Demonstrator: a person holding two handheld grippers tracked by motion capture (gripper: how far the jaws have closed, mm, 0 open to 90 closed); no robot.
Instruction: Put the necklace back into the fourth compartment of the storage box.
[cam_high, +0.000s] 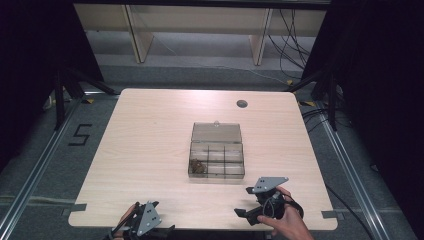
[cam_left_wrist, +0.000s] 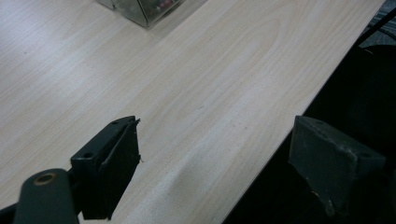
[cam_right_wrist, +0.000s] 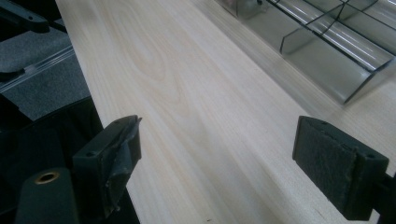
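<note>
- Clear compartment box (cam_high: 217, 159): sat at the centre of the counter (cam_high: 150, 145), lid (cam_high: 216, 132) folded back toward 12 o'clock; a brownish clump of small items (cam_high: 197, 166) lay in the compartment at its 7 o'clock corner.
- Right hand-held gripper (cam_high: 244, 201): at 5 o'clock from the box, near the counter's front edge, gripped by a hand (cam_high: 287, 222); jaws spread wide, nothing between them, pointing toward 9 o'clock.
- Left hand-held gripper (cam_high: 145, 210): at 7 o'clock from the box, at the counter's front edge; jaws wide apart, holding nothing, well apart from the box.
- Round grommet hole (cam_high: 242, 103): at 1 o'clock from the box.
</note>
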